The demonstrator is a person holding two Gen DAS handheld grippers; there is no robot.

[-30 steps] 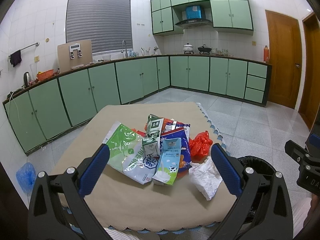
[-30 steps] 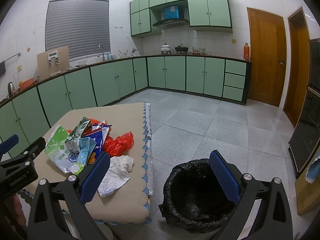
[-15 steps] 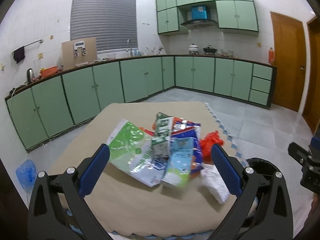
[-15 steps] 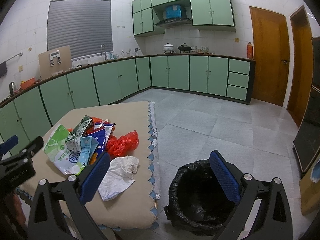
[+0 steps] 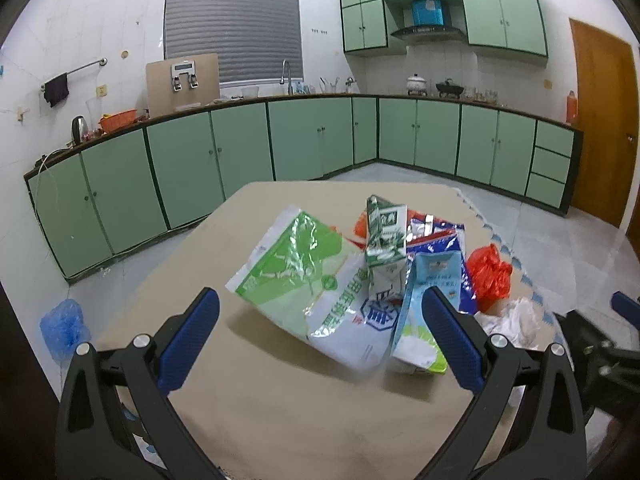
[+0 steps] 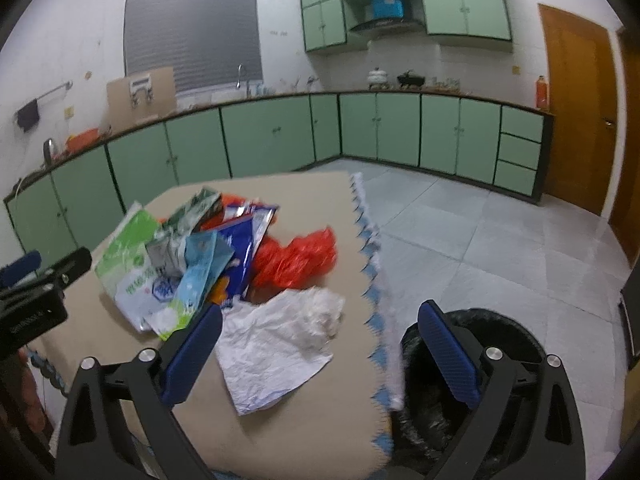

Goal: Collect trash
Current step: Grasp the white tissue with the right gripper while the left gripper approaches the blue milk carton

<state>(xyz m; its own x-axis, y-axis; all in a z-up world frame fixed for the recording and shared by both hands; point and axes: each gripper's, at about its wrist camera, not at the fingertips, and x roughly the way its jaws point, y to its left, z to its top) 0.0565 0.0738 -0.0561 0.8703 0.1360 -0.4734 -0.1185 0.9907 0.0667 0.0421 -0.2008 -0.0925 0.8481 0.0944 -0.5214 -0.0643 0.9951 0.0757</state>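
Trash is seen from the left wrist as a loose heap on the tan table: a green-and-white bag, a milk carton propped on it, a pale blue pouch, a red plastic bag and white crumpled paper. The heap lies just ahead of the left gripper, whose jaws are spread wide and hold nothing. From the right wrist, the white crumpled paper lies directly between the spread, empty jaws of the right gripper, its long axis running toward the near table edge. The black-lined bin stands on the floor just beside that edge, behind the right finger. The right gripper is judged nearer both paper and bin.
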